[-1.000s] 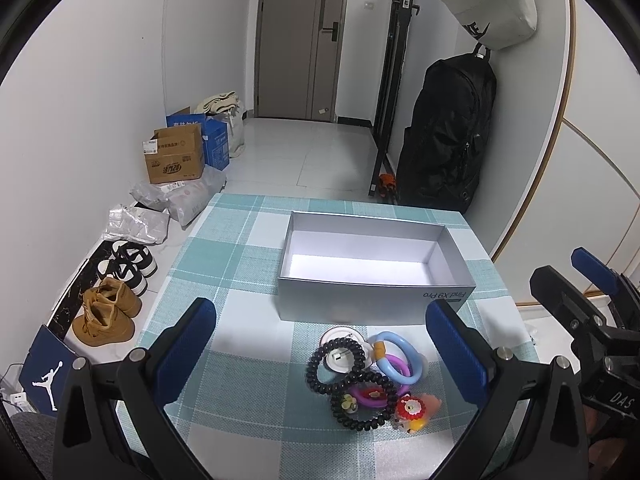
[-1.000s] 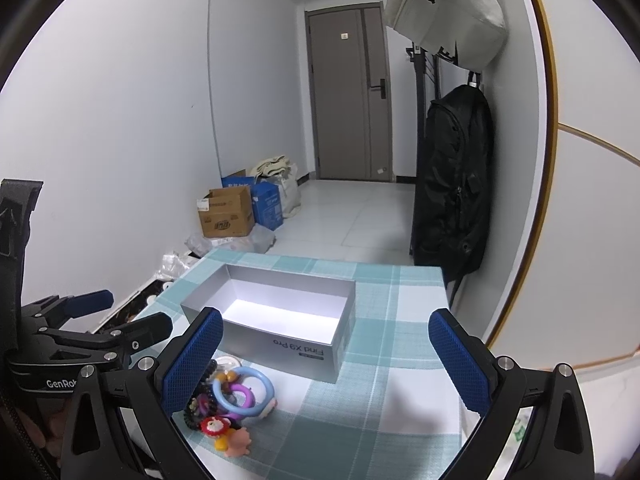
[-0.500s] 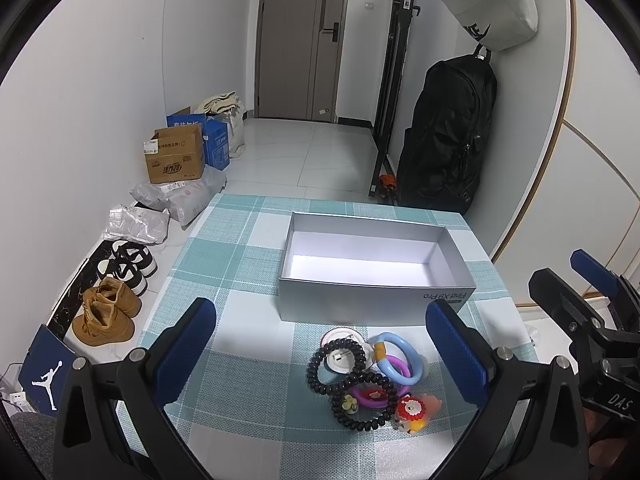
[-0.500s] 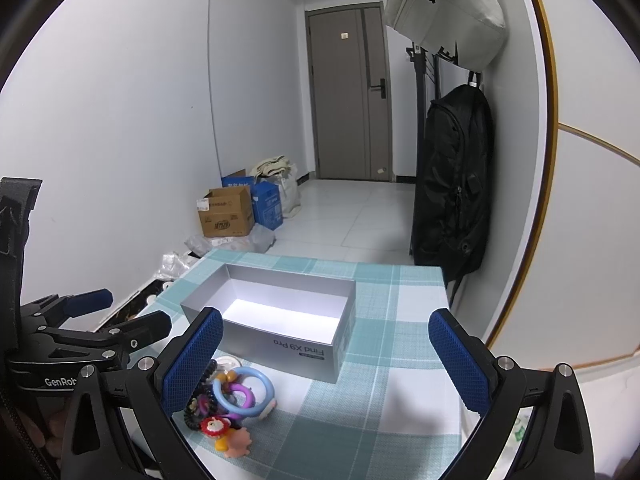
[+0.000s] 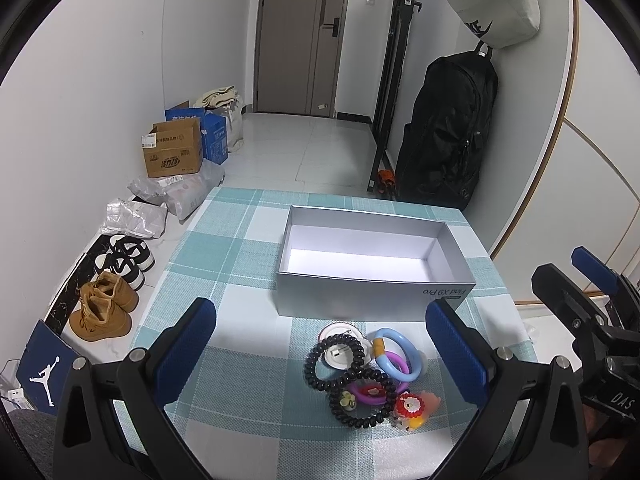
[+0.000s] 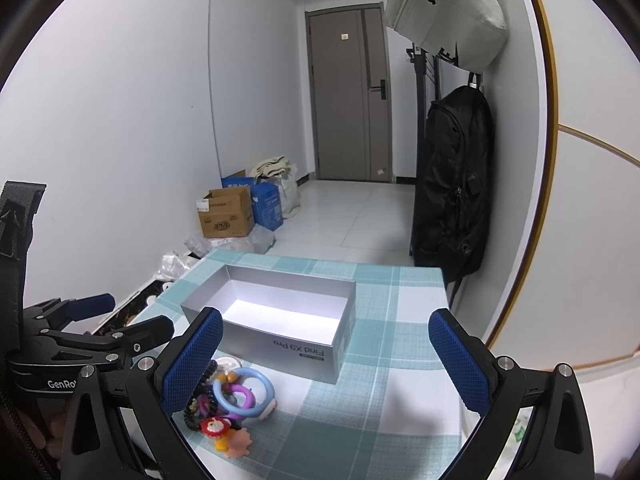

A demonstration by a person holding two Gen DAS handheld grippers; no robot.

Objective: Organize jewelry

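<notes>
Left wrist: jewelry pile (image 5: pixel 366 376) between left tool (image 5: pixel 320 344) fingers.

Table (image 5: pixel 224 276) under teal-white check cloth. Open grey box (image 5: pixel 360 298) at centre, toward 12 o'clock. Jewelry pile (image 5: pixel 362 376) just beside box at 6 o'clock: black coil ties, blue and purple rings, small toy charms.

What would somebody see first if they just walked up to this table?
Probably the bright heap of hair ties and rings on the checked tablecloth, right in front of the open left gripper. Just behind it sits an empty silver box. The right gripper is open too, holding nothing.
</notes>
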